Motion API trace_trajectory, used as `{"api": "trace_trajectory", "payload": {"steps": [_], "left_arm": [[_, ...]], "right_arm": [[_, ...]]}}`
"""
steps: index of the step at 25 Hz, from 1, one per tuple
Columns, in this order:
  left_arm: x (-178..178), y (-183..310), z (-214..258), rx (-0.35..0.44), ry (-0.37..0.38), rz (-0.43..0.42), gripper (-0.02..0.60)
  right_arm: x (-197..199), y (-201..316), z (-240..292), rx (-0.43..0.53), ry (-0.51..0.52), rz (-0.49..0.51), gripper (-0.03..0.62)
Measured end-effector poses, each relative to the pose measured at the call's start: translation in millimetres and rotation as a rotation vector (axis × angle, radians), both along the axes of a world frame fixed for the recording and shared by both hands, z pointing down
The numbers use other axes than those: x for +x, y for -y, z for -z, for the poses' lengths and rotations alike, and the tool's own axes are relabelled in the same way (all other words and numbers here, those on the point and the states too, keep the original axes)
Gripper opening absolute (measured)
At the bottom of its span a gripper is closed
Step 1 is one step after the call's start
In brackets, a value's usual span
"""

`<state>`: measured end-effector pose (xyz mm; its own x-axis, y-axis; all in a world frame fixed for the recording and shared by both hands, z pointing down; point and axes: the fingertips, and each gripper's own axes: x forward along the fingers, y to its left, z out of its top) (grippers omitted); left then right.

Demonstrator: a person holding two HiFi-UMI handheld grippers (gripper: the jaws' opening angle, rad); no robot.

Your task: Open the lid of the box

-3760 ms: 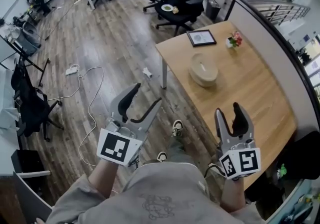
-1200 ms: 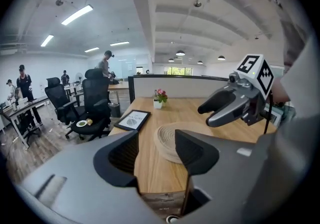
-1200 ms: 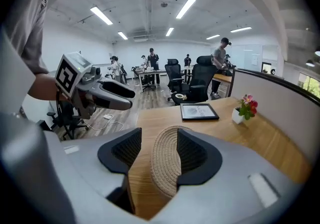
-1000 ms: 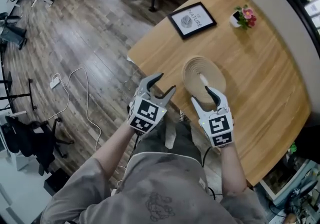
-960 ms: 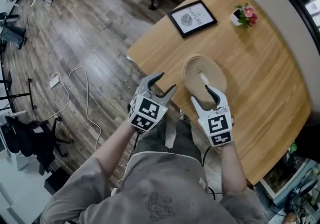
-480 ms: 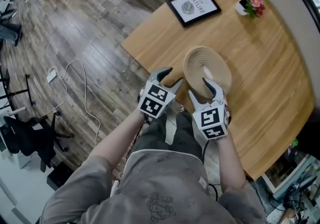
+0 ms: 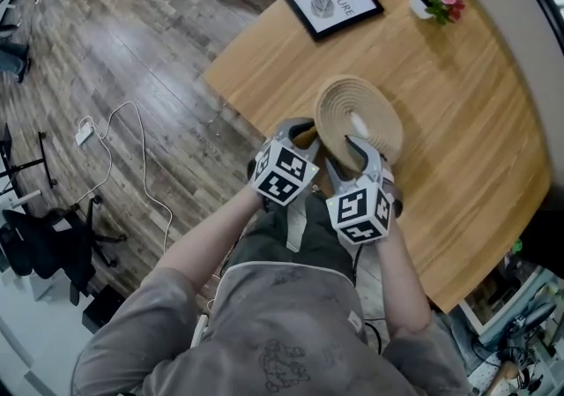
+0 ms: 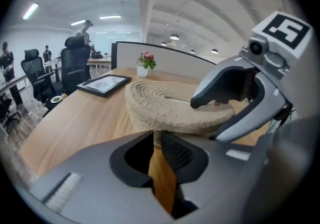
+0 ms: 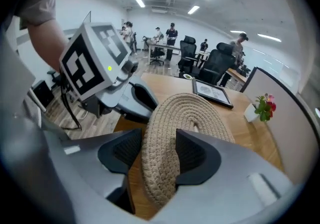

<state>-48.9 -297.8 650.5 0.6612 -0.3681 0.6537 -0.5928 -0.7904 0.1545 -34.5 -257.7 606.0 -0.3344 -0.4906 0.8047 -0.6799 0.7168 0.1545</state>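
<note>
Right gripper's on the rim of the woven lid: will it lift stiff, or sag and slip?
Probably fairly light: the woven lid looks like coiled rope. It may flex somewhat, since the right gripper holds only one edge. Slipping seems unlikely: the coarse weave sits against ribbed fingers.

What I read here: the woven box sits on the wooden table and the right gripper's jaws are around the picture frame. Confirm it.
Not the picture frame. The right gripper view shows the right gripper with its jaws around the rim of the woven box; the frame lies farther back, untouched. The box does sit on the wooden table.
</note>
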Motion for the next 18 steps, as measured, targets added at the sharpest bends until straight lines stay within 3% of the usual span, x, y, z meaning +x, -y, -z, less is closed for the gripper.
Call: {"api": "trace_trajectory", "payload": {"steps": [2,8,14,18], "left_arm": [[2.4,2.1,-1.5,0.028,0.01,0.0,0.011],[4.4,0.8,-2.5,0.023,0.008,-0.039,0.009],[4.4,-2.3,-2.3,0.054,0.041,-0.039,0.006],[3.8,-1.8,-3.6,0.047,0.039,-0.038,0.005]], "right_arm": [[-0.6,-1.1,-5.5,0.027,-0.065,0.043,0.224],[0.4,-1.0,-7.9,0.087,-0.128,0.055,0.209],[0.0,-3.7,-2.7,0.063,-0.077,0.046,0.195],[2.3,1.4,14.4,0.056,0.037,-0.001,0.175]]}}
